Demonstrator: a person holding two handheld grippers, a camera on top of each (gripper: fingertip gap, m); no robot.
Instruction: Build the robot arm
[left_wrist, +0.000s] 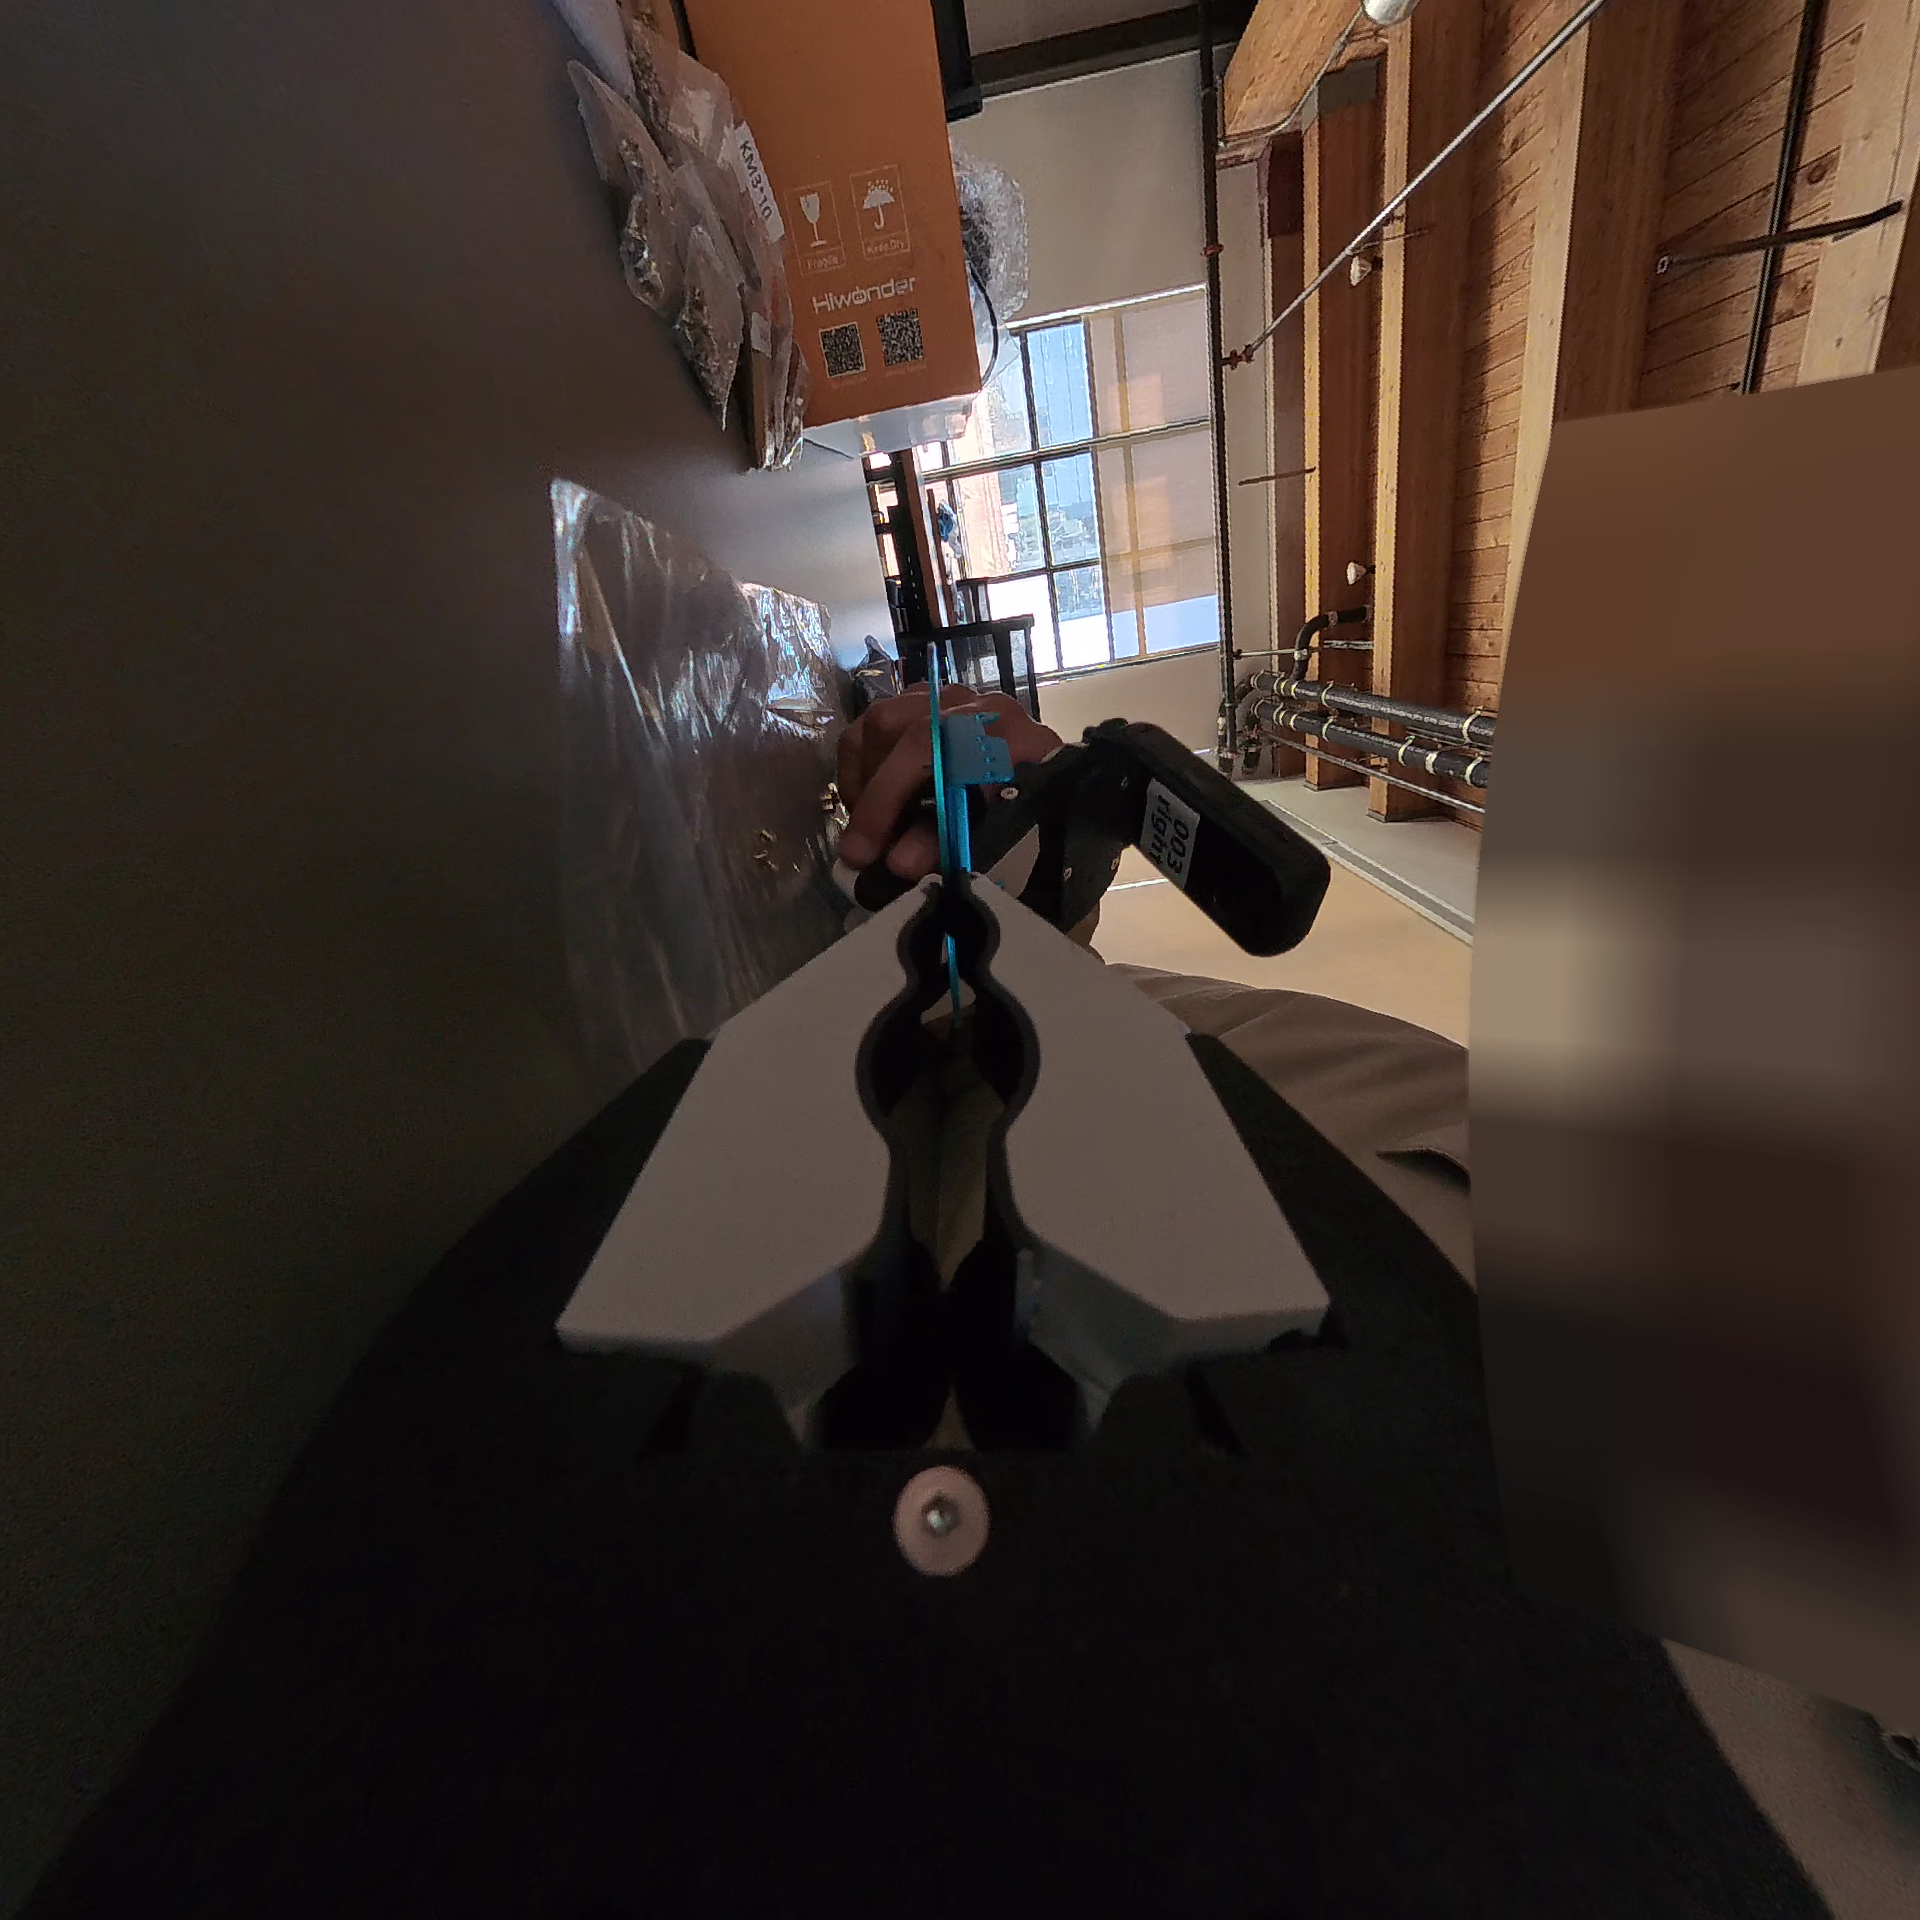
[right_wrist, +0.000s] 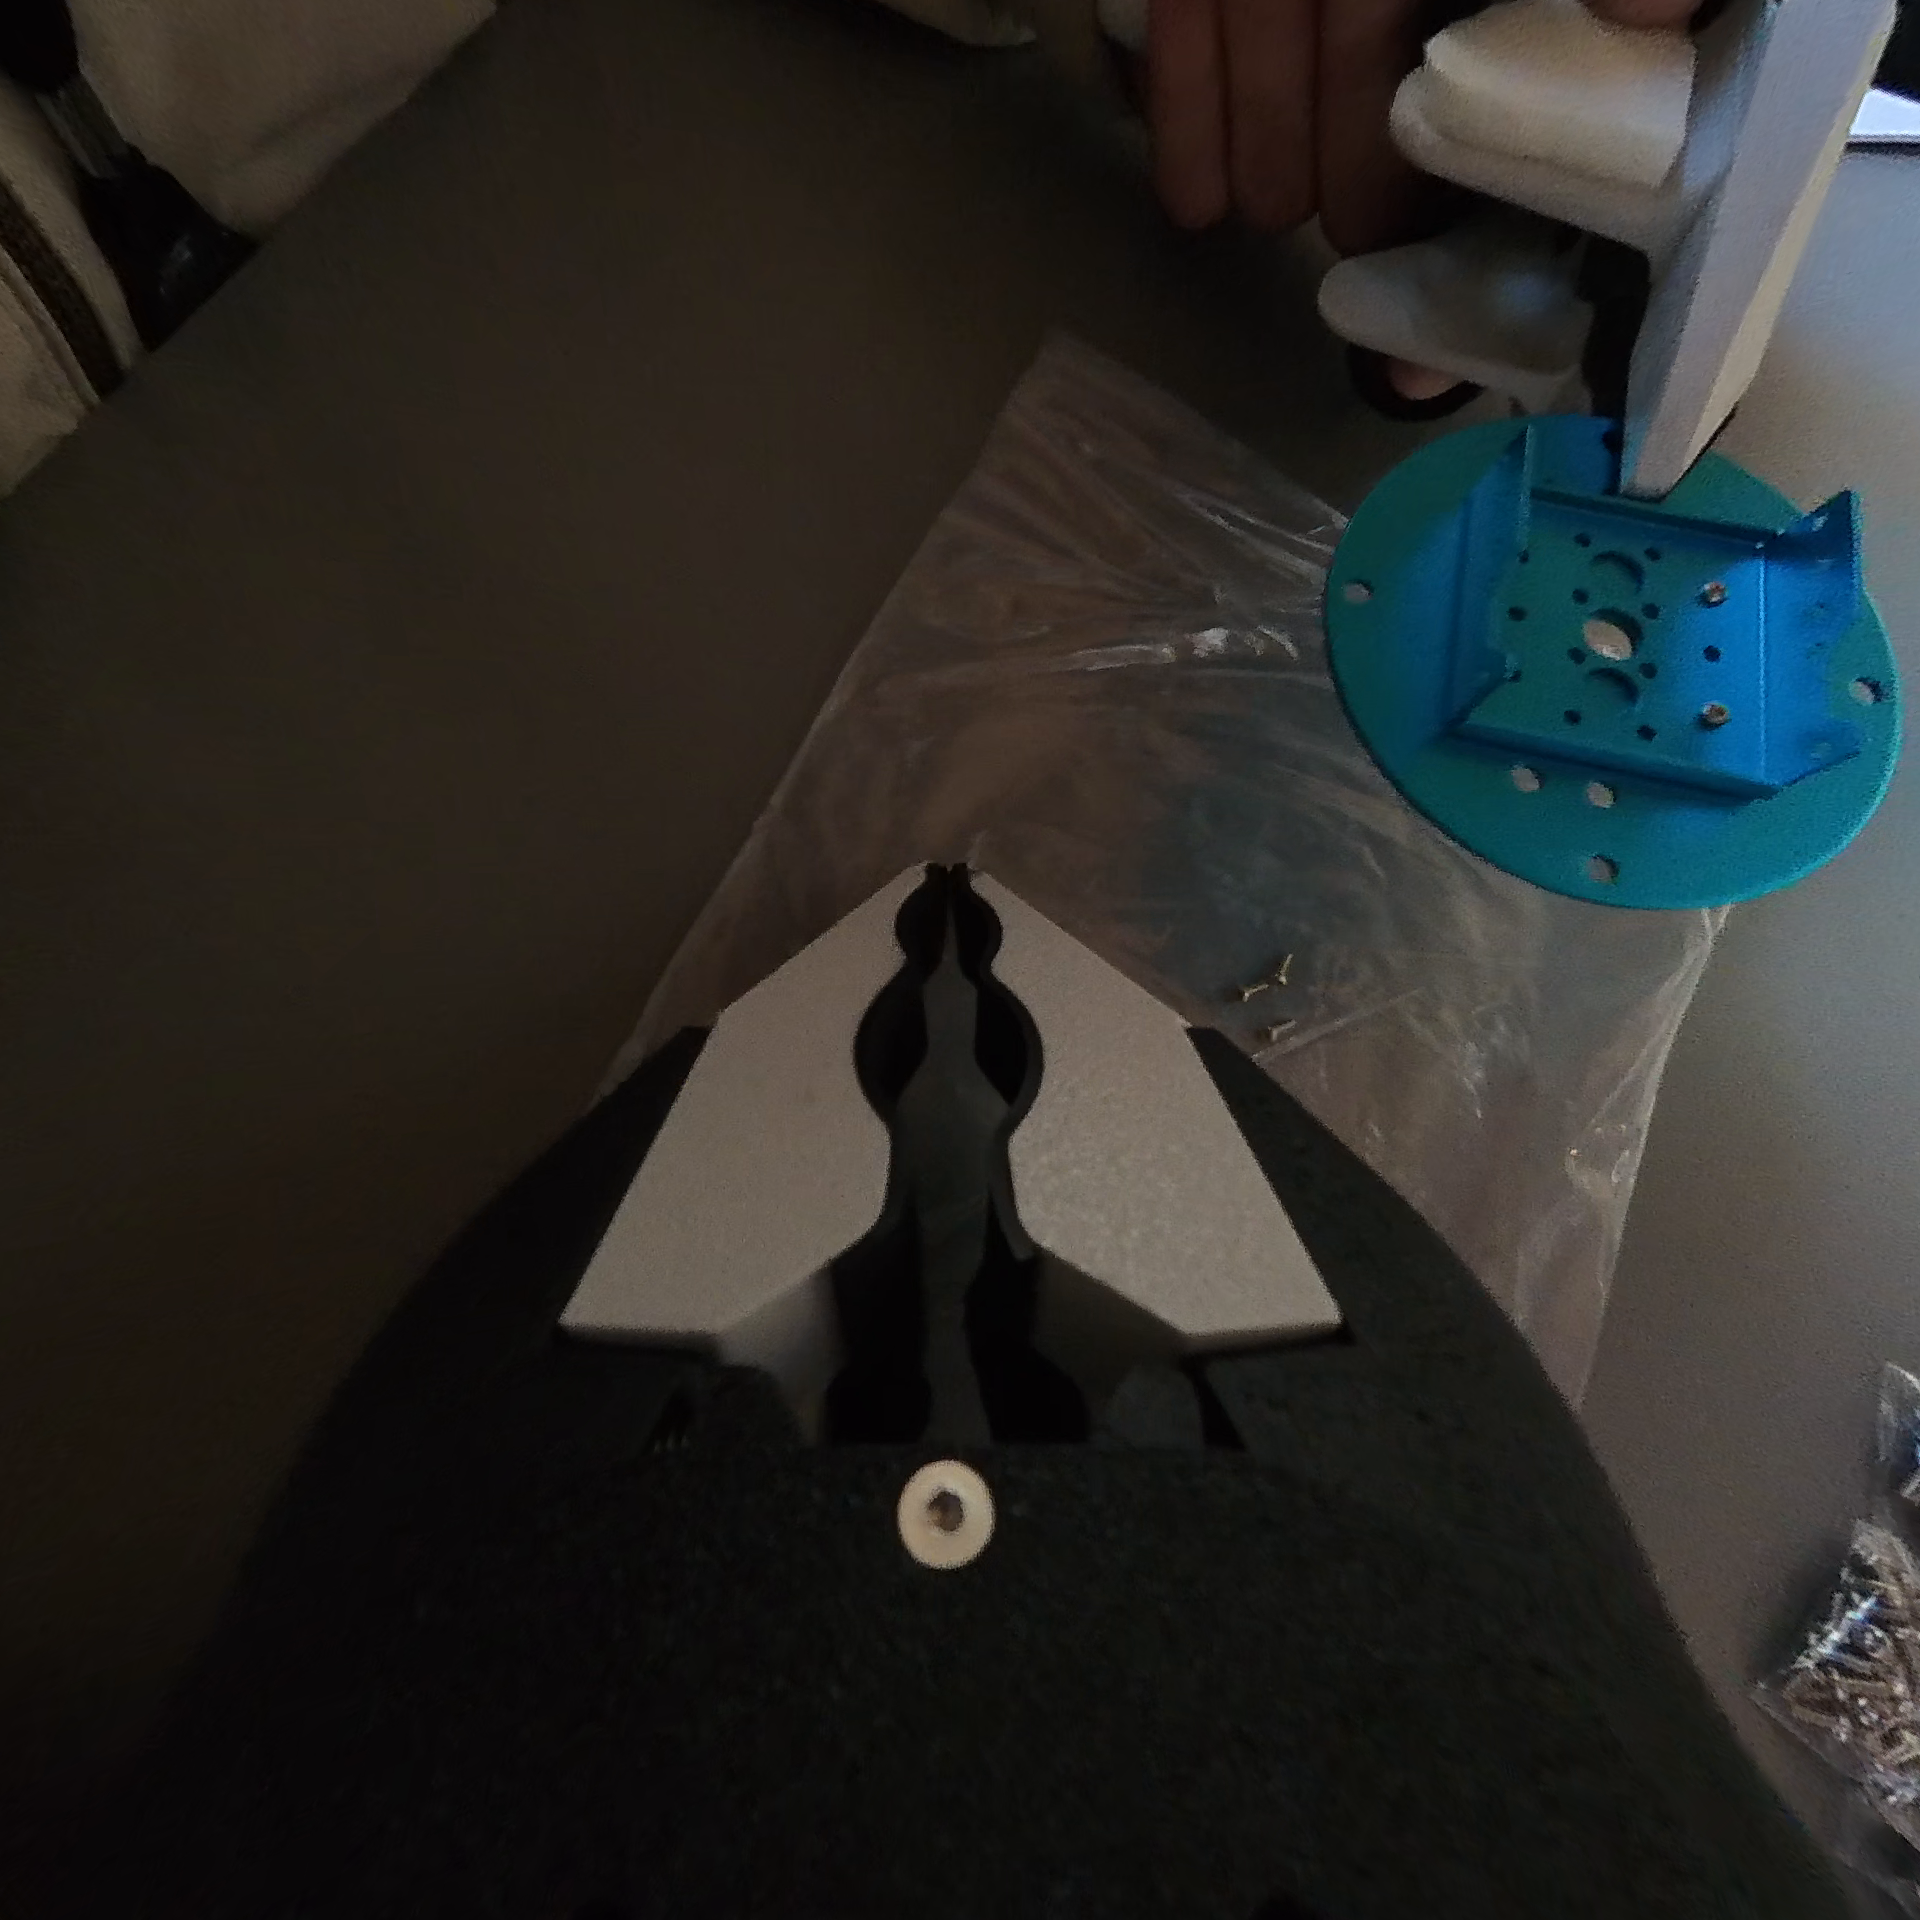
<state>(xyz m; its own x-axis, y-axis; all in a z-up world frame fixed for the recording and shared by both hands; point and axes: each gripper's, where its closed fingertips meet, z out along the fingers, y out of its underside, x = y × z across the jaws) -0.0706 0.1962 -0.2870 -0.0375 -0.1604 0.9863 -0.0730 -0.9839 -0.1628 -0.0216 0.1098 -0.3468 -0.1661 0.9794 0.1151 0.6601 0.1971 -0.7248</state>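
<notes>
My left gripper (left_wrist: 951, 894) is shut on the rim of a teal round disc (left_wrist: 948, 790), seen edge-on, with a blue perforated bracket (left_wrist: 977, 743) fixed to it. In the right wrist view the disc (right_wrist: 1558, 852) and bracket (right_wrist: 1621, 665) hang above the table under the left gripper (right_wrist: 1662, 468). My right gripper (right_wrist: 951, 878) is shut, pointing at a clear plastic bag (right_wrist: 1091, 675), left of the disc. A dark thin shape sits between its jaws; I cannot identify it. The right gripper's black body (left_wrist: 1195, 831) shows beyond the disc, held by a hand (left_wrist: 883, 779).
Loose small screws (right_wrist: 1262, 987) lie on the plastic bag on the grey table (right_wrist: 416, 623). Bags of screws (right_wrist: 1870, 1662) lie at the right edge. An orange box (left_wrist: 862, 208) and bags of hardware (left_wrist: 707, 260) stand farther along the table. The gap from one gripper's tips to the other's is roughly 12 cm.
</notes>
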